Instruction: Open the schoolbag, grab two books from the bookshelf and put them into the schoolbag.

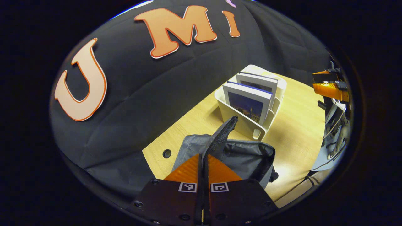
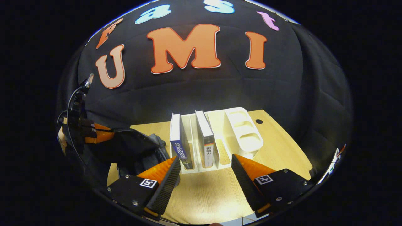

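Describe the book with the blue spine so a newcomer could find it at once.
On the light wooden table stands a cream plastic book rack. Two upright books sit in its slots; the blue-spined book is the one nearest the grey schoolbag, while its neighbour, the grey-spined book, stands nearer the rack's middle.

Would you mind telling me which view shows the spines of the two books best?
The right gripper view: it faces the shelf head-on, so both books stand with spines toward the camera, between the open right claw. The left gripper view catches the books from the side, showing covers, not spines.
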A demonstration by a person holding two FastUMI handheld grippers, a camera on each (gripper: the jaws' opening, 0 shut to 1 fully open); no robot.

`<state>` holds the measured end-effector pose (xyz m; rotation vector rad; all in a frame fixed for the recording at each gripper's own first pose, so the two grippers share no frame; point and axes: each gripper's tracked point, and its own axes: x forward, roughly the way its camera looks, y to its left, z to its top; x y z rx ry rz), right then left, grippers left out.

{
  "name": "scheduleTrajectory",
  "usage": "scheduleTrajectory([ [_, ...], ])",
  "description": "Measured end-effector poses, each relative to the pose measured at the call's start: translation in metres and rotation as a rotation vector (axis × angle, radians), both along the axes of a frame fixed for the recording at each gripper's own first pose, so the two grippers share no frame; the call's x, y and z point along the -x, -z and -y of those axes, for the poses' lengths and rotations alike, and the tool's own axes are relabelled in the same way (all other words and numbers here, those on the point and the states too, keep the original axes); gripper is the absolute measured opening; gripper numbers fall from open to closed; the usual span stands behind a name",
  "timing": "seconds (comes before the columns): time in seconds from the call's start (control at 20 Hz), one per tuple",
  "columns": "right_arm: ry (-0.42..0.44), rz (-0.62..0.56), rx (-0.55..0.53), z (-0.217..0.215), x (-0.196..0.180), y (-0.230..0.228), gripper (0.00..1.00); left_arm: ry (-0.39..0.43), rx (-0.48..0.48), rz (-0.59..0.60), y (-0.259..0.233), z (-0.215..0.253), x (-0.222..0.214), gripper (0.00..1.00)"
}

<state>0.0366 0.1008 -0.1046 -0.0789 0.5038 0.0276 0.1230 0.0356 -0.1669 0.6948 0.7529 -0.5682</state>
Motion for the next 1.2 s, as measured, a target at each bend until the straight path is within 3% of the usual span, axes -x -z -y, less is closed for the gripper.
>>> scheduleTrajectory([
  [0.3, -0.149, -0.094, 0.042, -0.061, -0.041, -0.063, 0.97, -0.032, 0.029, 0.008, -0.006, -0.007, -0.014, 0.02],
  [0.45, -0.21, -0.181, 0.076, -0.086, -0.066, -0.065, 0.98, -0.033, 0.035, 0.012, -0.006, -0.008, -0.014, 0.02],
  [0.55, -0.256, -0.259, 0.034, -0.113, -0.084, -0.055, 0.98, -0.033, 0.032, 0.023, -0.007, -0.01, -0.017, 0.02],
  [0.65, -0.25, -0.376, 0.001, -0.124, -0.097, -0.032, 0.97, -0.043, 0.036, 0.023, -0.005, -0.012, -0.019, 0.02],
  [0.85, -0.19, -0.524, 0.123, -0.102, -0.128, 0.025, 0.98, -0.059, 0.055, 0.015, 0.0, -0.016, -0.022, 0.02],
  [1.2, -0.16, -0.613, 0.175, -0.1, -0.165, 0.082, 0.99, -0.06, 0.052, -0.012, 0.013, -0.019, -0.031, 0.02],
])
